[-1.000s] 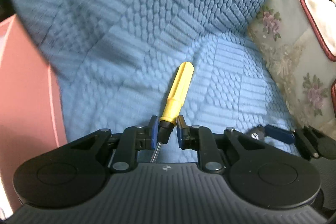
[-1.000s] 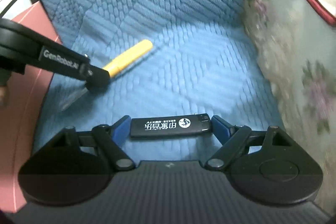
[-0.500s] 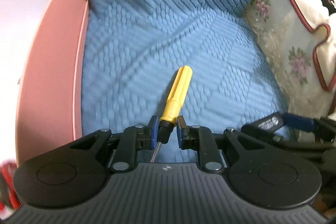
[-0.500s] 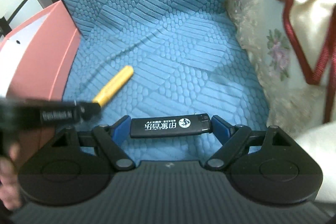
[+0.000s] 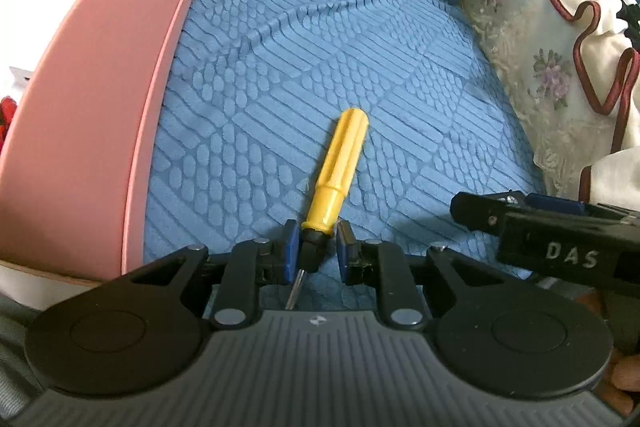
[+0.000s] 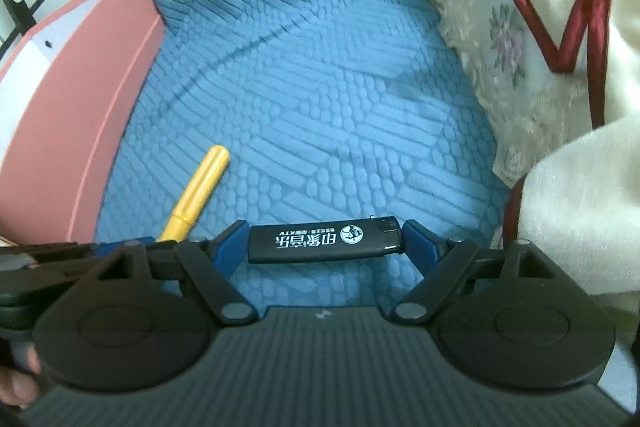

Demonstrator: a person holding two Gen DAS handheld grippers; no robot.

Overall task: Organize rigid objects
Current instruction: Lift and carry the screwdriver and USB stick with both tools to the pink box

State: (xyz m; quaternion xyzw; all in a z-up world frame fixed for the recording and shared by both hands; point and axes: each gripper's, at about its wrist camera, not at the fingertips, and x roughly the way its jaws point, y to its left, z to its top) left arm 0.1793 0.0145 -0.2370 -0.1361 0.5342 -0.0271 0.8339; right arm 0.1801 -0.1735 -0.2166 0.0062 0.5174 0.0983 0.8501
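Left gripper [image 5: 313, 254] is clamped narrow on the screwdriver [image 5: 335, 171] at its collar, and the right gripper [image 6: 323, 241] spans wide, holding the lighter [image 6: 324, 240] end to end. Both hang above the blue cushion [image 5: 400, 87], so picking looks done; where either goes I cannot tell.

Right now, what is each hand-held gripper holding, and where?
Left hand-held gripper: yellow screwdriver, at its black collar. Right hand-held gripper: black lighter, end to end.
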